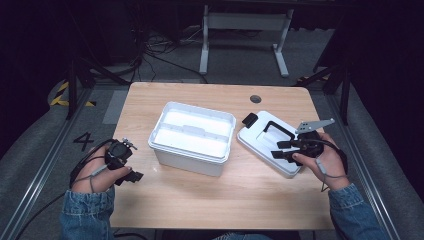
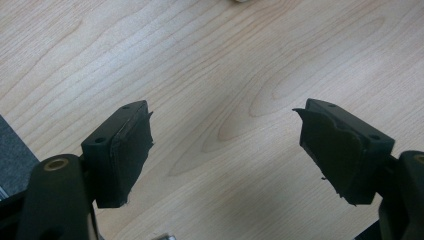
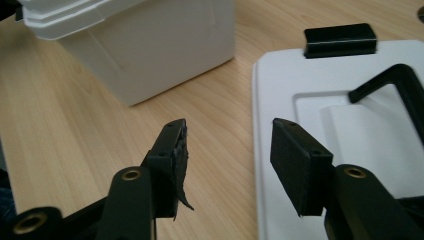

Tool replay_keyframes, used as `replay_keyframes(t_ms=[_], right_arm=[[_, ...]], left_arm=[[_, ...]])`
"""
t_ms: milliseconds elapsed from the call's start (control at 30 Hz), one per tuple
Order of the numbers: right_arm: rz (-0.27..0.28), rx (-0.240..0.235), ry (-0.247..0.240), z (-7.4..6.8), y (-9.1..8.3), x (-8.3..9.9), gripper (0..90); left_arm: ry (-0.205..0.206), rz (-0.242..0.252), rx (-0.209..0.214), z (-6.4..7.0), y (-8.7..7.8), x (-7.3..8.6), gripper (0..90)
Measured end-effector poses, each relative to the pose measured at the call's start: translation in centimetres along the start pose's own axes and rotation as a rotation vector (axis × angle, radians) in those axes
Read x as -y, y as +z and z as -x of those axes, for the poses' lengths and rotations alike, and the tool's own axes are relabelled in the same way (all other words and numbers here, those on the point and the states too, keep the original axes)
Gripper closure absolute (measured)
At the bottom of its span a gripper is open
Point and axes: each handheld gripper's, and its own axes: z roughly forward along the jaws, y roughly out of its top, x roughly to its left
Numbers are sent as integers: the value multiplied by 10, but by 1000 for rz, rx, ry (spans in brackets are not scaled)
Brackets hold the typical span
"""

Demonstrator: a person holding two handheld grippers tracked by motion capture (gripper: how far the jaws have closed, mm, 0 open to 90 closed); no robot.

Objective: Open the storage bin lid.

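- High view: a white plastic storage box (image 1: 192, 137) stands open near the middle of the wooden table (image 1: 200, 195), its lid off.
- The white lid (image 1: 265, 142) lies flat on the table just to the right of the box, apart from it (a black carry handle (image 1: 277, 127) and a black latch (image 1: 249, 119) sit on its top).
- The right gripper (image 1: 286, 150) hovers over the lid's near edge, held in the person's right hand (image 1: 320, 162); a denim sleeve (image 1: 355, 210) covers the forearm.
- Right gripper view: the right gripper (image 3: 227, 150) has its jaws parted with nothing between them, the left jaw above bare wood and the right jaw above the lid (image 3: 350, 100); the box (image 3: 150, 45) stands beyond.
- The left gripper (image 1: 131, 175) is at the table's left edge, well apart from the box, in the left hand (image 1: 97, 172).
- Left gripper view: the left gripper (image 2: 225, 135) is spread wide and empty over bare table (image 2: 210, 60); its pads (image 2: 132, 150) look frayed.
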Motion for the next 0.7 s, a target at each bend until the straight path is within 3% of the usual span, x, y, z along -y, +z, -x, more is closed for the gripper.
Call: replay_keyframes(t_ms=[133,267,367,700], right_arm=[[33,-34,-26,-13,6,4,490],[5,-25,-57,-20,8,8,496],[-11,-36,-42,-27,10,12,517],[-77,-62,-95,-41,37,24,479]], left_arm=[[0,0,3,0,0,1,216],[-6,5,3,-1,-1,2,215],[-4,11,1,-2,-2,2,214],[-13,13,13,-1,-2,-1,214]])
